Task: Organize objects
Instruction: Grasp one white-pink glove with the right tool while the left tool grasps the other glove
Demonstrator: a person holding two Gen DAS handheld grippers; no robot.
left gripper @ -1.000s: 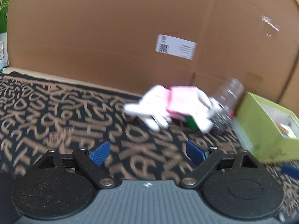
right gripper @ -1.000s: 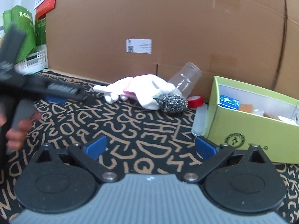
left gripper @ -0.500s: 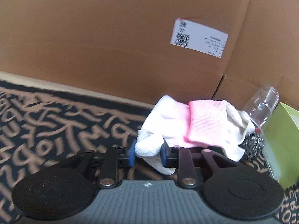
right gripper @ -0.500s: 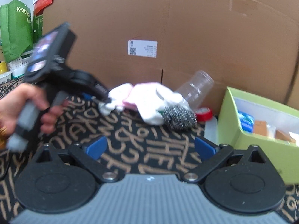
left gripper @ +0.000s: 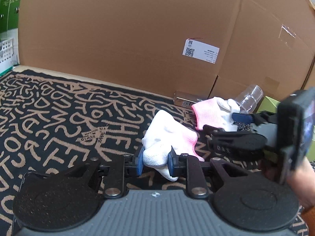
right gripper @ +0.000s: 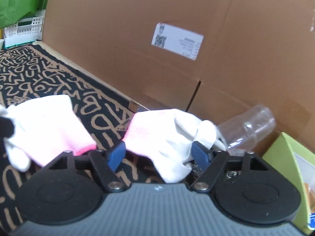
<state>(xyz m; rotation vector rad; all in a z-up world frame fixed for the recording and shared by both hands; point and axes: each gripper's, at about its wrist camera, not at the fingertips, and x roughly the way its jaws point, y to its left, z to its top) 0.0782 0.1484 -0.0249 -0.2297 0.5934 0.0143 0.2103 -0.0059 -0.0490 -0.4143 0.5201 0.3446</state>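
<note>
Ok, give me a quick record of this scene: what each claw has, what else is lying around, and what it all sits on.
left claw: jaws have just closed, shut on first glove, white with a pink cuff
right claw: jaws have just been closing, second glove between them, not clearly pinched yet
surface: black mat with tan letters
nearby: clear cup on its side, green box
backdrop: cardboard wall

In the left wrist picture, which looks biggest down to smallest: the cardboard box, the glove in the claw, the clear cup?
1. cardboard box
2. glove in the left claw, though nearness enlarges it
3. clear cup, farther away and partly hidden
</note>
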